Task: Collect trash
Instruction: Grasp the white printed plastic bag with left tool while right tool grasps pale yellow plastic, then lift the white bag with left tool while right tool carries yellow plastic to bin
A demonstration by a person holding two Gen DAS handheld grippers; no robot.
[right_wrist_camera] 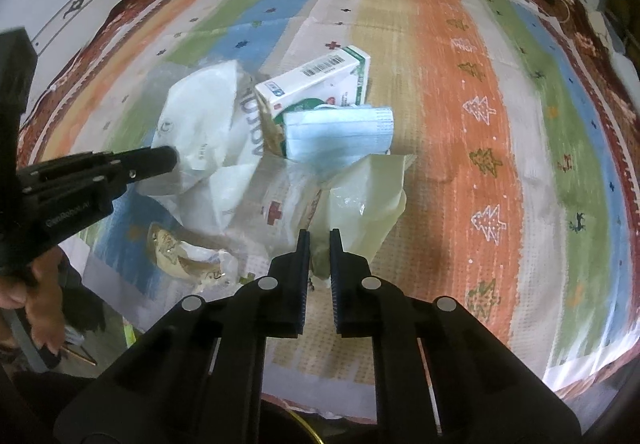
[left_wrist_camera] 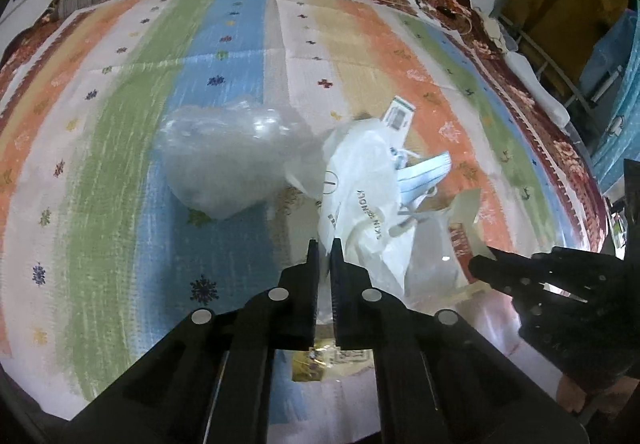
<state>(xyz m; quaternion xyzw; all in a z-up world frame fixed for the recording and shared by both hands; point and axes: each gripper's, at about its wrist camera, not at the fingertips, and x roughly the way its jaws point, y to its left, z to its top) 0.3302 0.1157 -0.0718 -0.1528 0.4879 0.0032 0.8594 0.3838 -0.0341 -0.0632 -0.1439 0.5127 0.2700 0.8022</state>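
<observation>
Jaws of the left gripper [left_wrist_camera: 324,244] stand nearly together, pinching the edge of a white plastic bag [left_wrist_camera: 360,200]; the right gripper [right_wrist_camera: 319,234] has its jaws narrow too, closed on the bag's pale, translucent other edge [right_wrist_camera: 360,200]. Between them the bag gapes over a striped cloth [right_wrist_camera: 460,124] on the bed. Inside it lie a blue face mask [right_wrist_camera: 338,138] and, just behind and touching it, a white medicine box [right_wrist_camera: 316,82]. A crumpled clear plastic wrap [left_wrist_camera: 228,160] lies just left of the bag, a golden wrapper [right_wrist_camera: 180,252] near its lower side.
</observation>
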